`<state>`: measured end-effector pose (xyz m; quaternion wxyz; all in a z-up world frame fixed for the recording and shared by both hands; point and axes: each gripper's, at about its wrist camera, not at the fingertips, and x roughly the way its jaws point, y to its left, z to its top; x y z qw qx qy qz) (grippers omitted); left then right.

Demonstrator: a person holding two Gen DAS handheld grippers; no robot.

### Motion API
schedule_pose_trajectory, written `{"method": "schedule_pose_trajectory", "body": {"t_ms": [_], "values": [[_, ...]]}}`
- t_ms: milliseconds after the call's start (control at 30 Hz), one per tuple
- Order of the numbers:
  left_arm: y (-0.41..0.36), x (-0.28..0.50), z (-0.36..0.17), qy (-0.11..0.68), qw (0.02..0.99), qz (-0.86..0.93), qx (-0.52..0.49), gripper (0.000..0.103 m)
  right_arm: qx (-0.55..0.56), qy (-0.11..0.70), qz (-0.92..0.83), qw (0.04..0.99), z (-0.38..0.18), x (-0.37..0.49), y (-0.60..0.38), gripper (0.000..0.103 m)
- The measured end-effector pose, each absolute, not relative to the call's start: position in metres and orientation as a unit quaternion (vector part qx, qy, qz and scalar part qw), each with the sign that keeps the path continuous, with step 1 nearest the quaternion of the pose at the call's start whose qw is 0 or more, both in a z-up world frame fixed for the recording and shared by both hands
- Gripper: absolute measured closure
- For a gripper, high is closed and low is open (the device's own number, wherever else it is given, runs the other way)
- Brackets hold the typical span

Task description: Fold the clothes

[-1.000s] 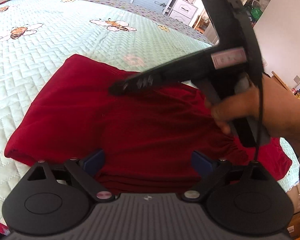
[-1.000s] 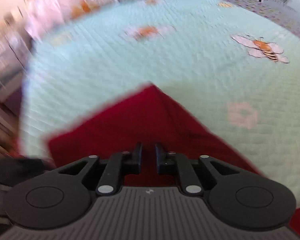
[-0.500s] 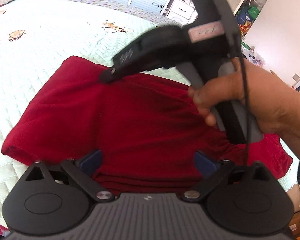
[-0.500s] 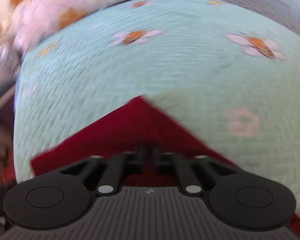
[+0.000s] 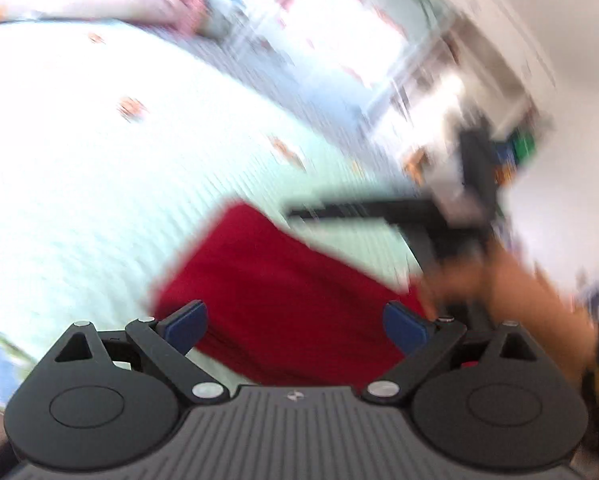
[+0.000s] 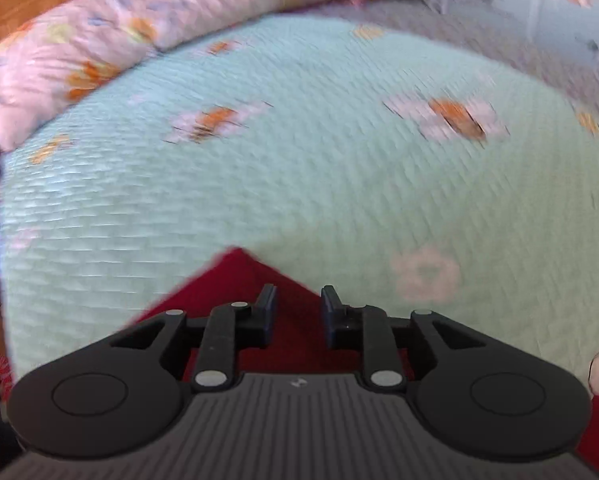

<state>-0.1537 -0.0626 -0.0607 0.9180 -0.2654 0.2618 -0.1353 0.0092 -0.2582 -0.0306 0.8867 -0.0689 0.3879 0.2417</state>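
A dark red garment [image 5: 283, 292] lies folded on the pale green quilted bed; one corner of it shows in the right wrist view [image 6: 239, 280]. My left gripper [image 5: 295, 322] is wide open and empty, above the garment's near edge. My right gripper [image 6: 297, 314] hovers over the garment's corner with its jaws a small gap apart and nothing between them. In the left wrist view the right gripper [image 5: 339, 212] appears as a blurred black bar held by a hand [image 5: 499, 292] above the garment's far right side.
The green quilt [image 6: 299, 168] with bee prints spreads far beyond the garment. A floral pillow [image 6: 99, 48] lies along the far left edge against a wooden headboard. White furniture [image 5: 379, 40] and room clutter stand beyond the bed's far side.
Both grippers have lifted and pulled back from the garment, with much motion blur. The right gripper's jaws have parted a little. The left view has swung up toward the room.
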Motion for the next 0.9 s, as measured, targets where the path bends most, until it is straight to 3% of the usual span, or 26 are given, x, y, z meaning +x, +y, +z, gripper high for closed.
{"method": "schedule_pose_trajectory", "body": {"t_ms": [100,133,400,500,767,800,867,900], "values": [[-0.028,-0.167,-0.054,0.229,0.926,-0.077,-0.290,0.005,-0.151,0.344,0.297,0.878,-0.015,-0.045,-0.224,0.046],[-0.019,-0.170,-0.054,0.224,0.926,-0.059,-0.297,0.005,-0.175,0.336,0.314,0.870,-0.017,-0.064,-0.212,0.043],[0.033,-0.183,-0.054,0.230,0.906,0.032,-0.354,0.005,-0.361,0.276,0.301,0.838,-0.063,-0.148,-0.142,0.043],[0.034,-0.180,-0.056,0.235,0.904,0.032,-0.356,0.005,-0.408,0.252,0.269,0.835,-0.081,-0.156,-0.129,0.037],[0.035,-0.174,-0.061,0.249,0.900,0.031,-0.357,0.005,-0.443,0.200,0.213,0.848,-0.101,-0.147,-0.116,0.035],[0.035,-0.174,-0.062,0.250,0.899,0.030,-0.357,0.004,-0.443,0.199,0.215,0.847,-0.102,-0.145,-0.117,0.037],[0.036,-0.173,-0.063,0.254,0.899,0.029,-0.356,0.004,-0.439,0.203,0.222,0.847,-0.101,-0.141,-0.119,0.056],[0.036,-0.172,-0.064,0.256,0.898,0.028,-0.356,0.004,-0.438,0.213,0.222,0.845,-0.101,-0.137,-0.118,0.081]]}}
